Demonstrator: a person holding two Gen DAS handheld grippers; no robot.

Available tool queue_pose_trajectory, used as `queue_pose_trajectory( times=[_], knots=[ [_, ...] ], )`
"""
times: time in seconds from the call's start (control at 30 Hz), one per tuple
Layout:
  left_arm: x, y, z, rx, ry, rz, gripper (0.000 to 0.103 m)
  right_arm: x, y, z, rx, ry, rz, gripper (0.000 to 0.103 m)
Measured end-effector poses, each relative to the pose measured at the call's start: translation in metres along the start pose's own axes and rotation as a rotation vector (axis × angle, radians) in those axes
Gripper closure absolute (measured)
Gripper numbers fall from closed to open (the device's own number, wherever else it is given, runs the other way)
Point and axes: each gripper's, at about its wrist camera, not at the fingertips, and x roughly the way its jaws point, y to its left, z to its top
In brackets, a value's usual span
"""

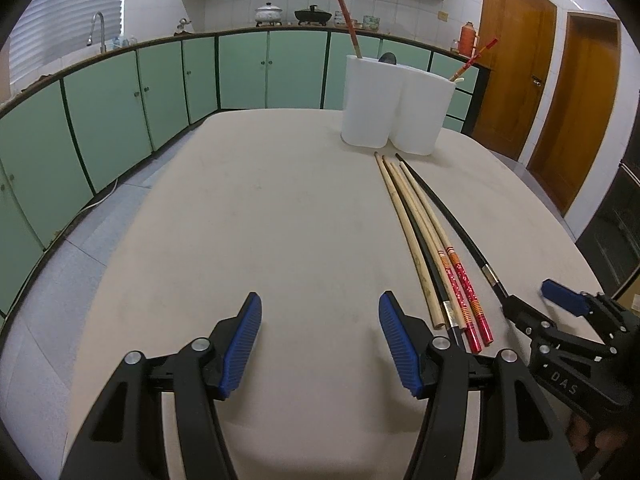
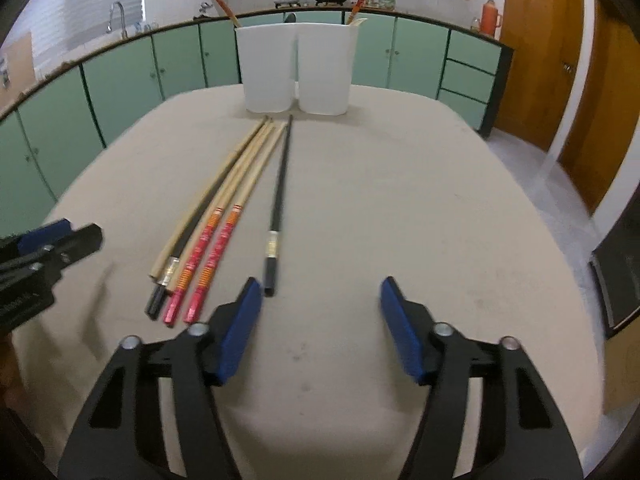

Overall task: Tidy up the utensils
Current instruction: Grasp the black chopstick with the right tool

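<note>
Left gripper (image 1: 320, 344) — blue-padded black jaws standing moderately apart over bare surface near the front edge of the beige cloth-covered table (image 1: 260, 200); nothing between the pads. Judged to be parked, waiting its turn.

To its right, toward the table's middle, a bundle of four long chopsticks (image 2: 208, 232) lies side by side, tips aimed at the far edge: one plain pale wooden stick, one black stick with a silver band, two pale sticks with red-and-orange patterned handles. Laid parallel, butts toward the front edge, probably so that each can be taken by its thick end.

Just right of the bundle, apart from it, a single black chopstick with a silver band (image 2: 278, 208). Its butt end sits just ahead of the right gripper's (image 2: 320, 320) left pad; the pads do not press on it, jaws part-open — likely lining up for a pick.

At the far edge stands the white plastic two-compartment utensil holder (image 2: 296, 72), already carrying a red-handled chopstick in each compartment and a dark utensil between — the destination, by the task.
</note>
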Motion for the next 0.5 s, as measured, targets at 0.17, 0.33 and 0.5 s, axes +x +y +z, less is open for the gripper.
queue_pose_trajectory(
  times=[0.17,0.33,0.5],
  knots=[
    [-0.001,-0.003,-0.001,0.009,-0.002,-0.004,0.043,0.001,0.006,0.000,-0.009,-0.002,0.041,0.065],
    [0.000,-0.008,0.000,0.017,0.003,-0.013,0.043,0.002,0.008,0.001,-0.002,-0.009,0.048,0.082],
    [0.003,-0.018,-0.004,0.042,0.025,-0.037,0.043,0.000,0.002,0.000,0.008,-0.003,0.080,0.097]
  ],
)
